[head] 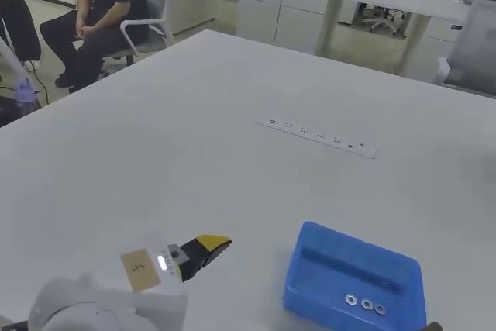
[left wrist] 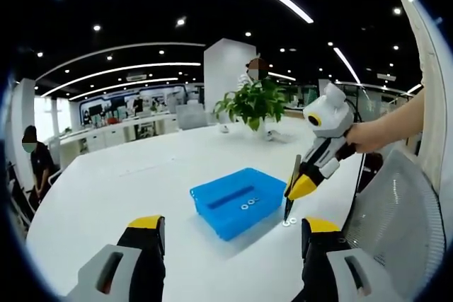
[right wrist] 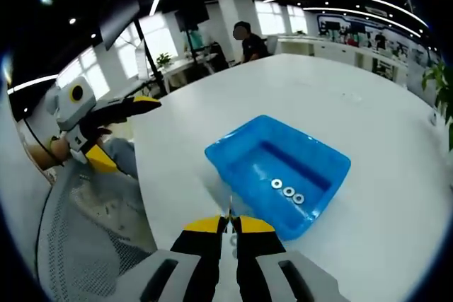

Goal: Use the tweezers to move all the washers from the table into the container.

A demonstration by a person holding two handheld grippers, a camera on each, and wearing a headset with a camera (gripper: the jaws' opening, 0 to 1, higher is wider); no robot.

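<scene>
My right gripper (right wrist: 230, 224) is clamped on the tweezers (left wrist: 296, 169), whose tip is at a washer (left wrist: 288, 222) on the table (head: 194, 153) beside the blue container (head: 310, 257). Three washers (right wrist: 287, 191) lie inside it. Left gripper (left wrist: 234, 223) jaws wide, empty.

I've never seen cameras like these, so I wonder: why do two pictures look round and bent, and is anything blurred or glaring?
Head view: straight lines, soft even light, slightly hazy, the blue container casting only a faint shadow. Left gripper view: a fisheye lens, so the ceiling light strips bow into bright arcs. Right gripper view: same bending, the washers look sharp.
</scene>
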